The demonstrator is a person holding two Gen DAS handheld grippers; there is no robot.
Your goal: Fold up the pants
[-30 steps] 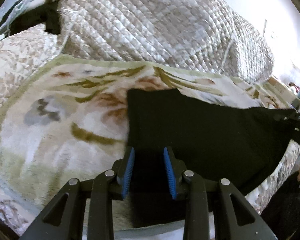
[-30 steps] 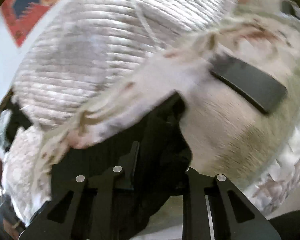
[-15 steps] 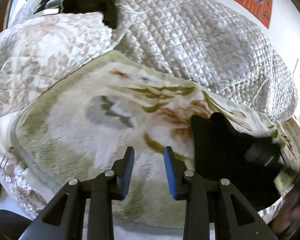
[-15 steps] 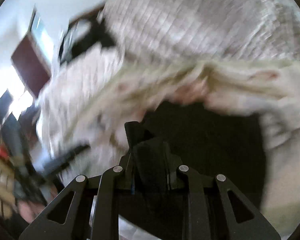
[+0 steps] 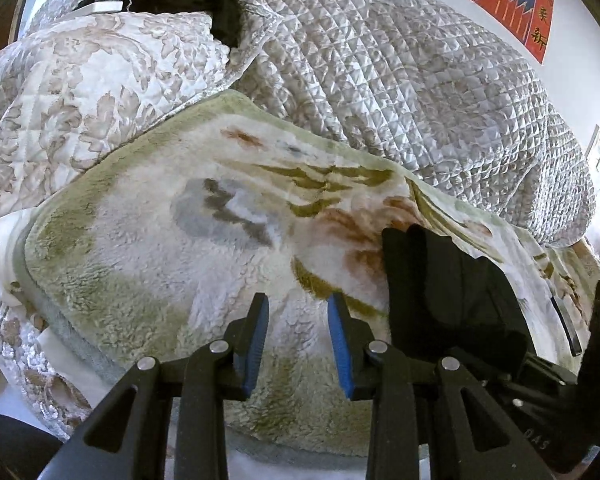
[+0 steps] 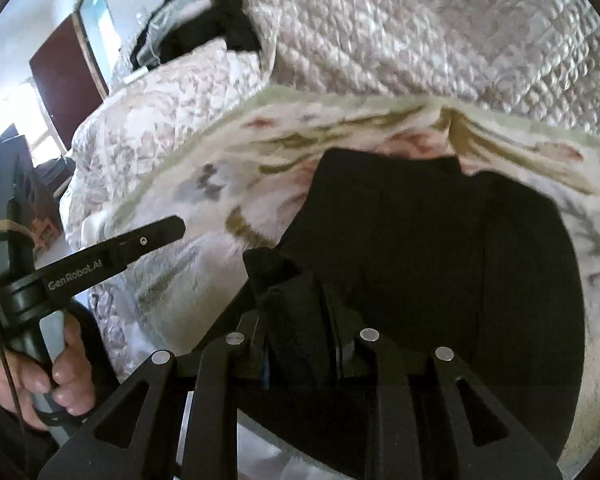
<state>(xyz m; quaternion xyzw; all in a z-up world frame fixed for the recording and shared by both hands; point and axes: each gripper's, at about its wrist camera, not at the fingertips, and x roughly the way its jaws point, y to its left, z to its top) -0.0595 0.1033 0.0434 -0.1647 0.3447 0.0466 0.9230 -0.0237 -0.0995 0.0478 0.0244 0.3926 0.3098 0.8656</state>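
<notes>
Across the bed's fleece blanket (image 5: pixel 148 280), the left gripper (image 5: pixel 298 340), jaws apart, has released the black pants (image 6: pixel 440 248), now bunched beside it with the right gripper (image 6: pixel 300 320) clamped on a fold.

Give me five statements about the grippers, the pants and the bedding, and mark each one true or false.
1. The left gripper is open with nothing between its blue pads. True.
2. The right gripper is open and holds nothing. False: it is shut on a fold of the black pants.
3. The pants lie on the quilted silver bedspread. False: they lie on the fleece blanket with the floral print; the bedspread is bunched up behind it.
4. In the left wrist view, the pants are to the right of the left gripper. True.
5. The pants are light blue. False: they are black.
</notes>
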